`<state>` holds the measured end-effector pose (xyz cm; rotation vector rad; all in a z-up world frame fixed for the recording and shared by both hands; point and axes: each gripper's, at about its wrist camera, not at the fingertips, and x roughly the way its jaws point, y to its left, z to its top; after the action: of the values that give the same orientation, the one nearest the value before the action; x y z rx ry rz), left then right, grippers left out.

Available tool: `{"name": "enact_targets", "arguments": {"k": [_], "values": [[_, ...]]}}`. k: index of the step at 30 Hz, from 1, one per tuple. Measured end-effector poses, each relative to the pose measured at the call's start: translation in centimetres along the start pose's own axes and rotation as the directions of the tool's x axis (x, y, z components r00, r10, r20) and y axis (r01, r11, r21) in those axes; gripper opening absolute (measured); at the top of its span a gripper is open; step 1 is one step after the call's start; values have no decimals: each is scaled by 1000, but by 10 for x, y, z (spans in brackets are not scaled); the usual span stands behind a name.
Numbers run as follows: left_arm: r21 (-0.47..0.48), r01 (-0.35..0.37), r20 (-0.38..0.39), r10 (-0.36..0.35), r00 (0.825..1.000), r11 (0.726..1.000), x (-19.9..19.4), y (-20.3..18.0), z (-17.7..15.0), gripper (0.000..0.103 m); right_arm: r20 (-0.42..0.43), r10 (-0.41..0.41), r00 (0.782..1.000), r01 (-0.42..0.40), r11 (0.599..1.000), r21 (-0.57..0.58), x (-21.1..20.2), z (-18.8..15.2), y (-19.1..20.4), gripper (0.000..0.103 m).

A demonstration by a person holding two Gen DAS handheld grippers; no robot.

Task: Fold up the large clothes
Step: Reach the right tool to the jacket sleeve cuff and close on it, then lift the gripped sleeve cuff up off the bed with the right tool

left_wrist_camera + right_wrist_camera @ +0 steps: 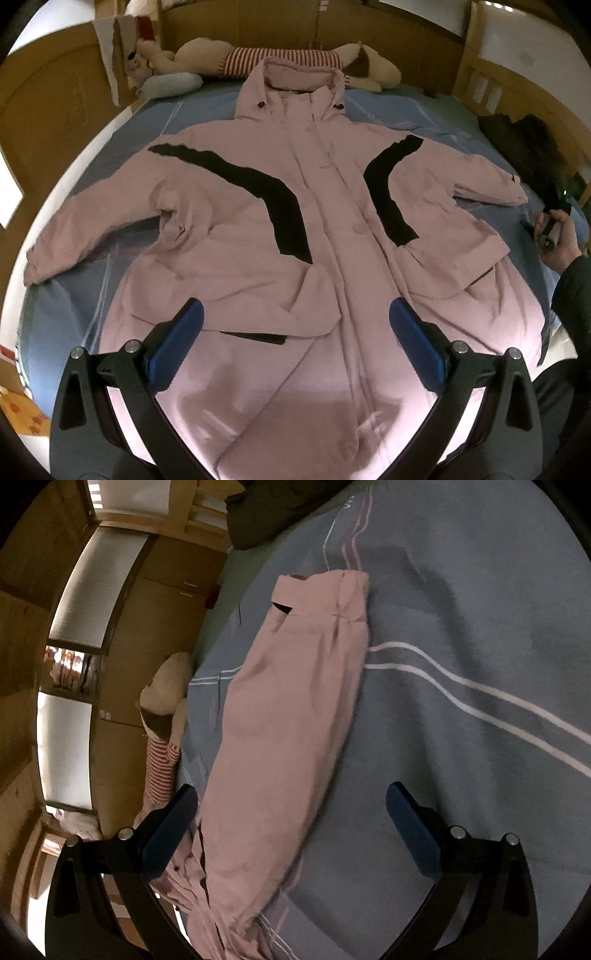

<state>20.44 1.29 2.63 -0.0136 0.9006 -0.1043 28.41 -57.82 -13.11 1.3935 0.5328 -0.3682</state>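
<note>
- One pink jacket lies face up and spread flat on the bed, hood toward the headboard, hem nearest the left gripper.
- Both sleeves are out to the sides; black bands curve down each side of the chest, and the front placket runs down the middle.
- Left gripper hovers over the lower front of the jacket, its blue pads spread wide with only loose cloth showing between them, nothing pinched.
- Right gripper is tilted sideways by the jacket's right sleeve, jaws likewise wide apart and empty; the sleeve lies along the gap nearer the left pad, though I cannot tell whether it touches.
- The sleeve's cuff rests on the blue sheet, just beside its white stripes.
- From the left camera, a hand in a dark sleeve grips the other tool's handle at the bed's right edge, just past the cuff.
- A plush toy in a red-striped top lies along the headboard behind the hood, with a pale cushion to its left.
- Dark clothing sits bunched on the bed's far right side.
</note>
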Motion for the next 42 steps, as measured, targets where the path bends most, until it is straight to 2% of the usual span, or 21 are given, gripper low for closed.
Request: {"name": "enact_targets", "arguments": {"k": [7, 14, 21, 22, 24, 25, 26, 29, 32, 36, 42], "values": [[18, 13, -21, -13, 1000, 1000, 9, -6, 0, 101, -11, -42, 999, 41, 999, -12, 27, 11, -1, 102], [3, 4, -12, -4, 1000, 1000, 10, 0, 0, 101, 31, -26, 999, 27, 1000, -17, 34, 31, -5, 101], [-23, -11, 11, 11, 1000, 1000, 5, 4, 3, 101, 37, -38, 999, 41, 997, -63, 52, 53, 2, 87], [-24, -16, 13, 16, 1000, 1000, 4, 3, 3, 101, 38, -37, 999, 39, 997, -62, 54, 55, 3, 83], [-19, -17, 12, 17, 1000, 1000, 4, 1, 3, 101, 47, -36, 998, 38, 998, -47, 57, 56, 1, 67], [-17, -19, 12, 19, 1000, 1000, 4, 0, 3, 101, 52, -52, 997, 53, 998, -30, 59, 57, -3, 48], [-14, -21, 12, 21, 1000, 1000, 5, -1, 2, 101, 52, -62, 997, 63, 998, -18, 60, 55, -6, 33], [-11, -24, 8, 24, 1000, 1000, 6, -4, 2, 101, 65, -31, 997, 31, 1000, 6, 60, 54, -14, 17], [-14, -26, 24, 26, 999, 1000, 3, -5, 2, 101, 103, -27, 994, 30, 999, -26, 54, 51, -2, 8], [-34, -19, 49, 20, 999, 999, -5, -5, 3, 101, 188, -13, 982, 36, 992, -118, 36, 41, 33, 6], [-28, -13, 70, 15, 997, 1000, -17, -8, 3, 101, 251, 15, 968, 36, 980, -196, 13, 26, 73, 5]]}}
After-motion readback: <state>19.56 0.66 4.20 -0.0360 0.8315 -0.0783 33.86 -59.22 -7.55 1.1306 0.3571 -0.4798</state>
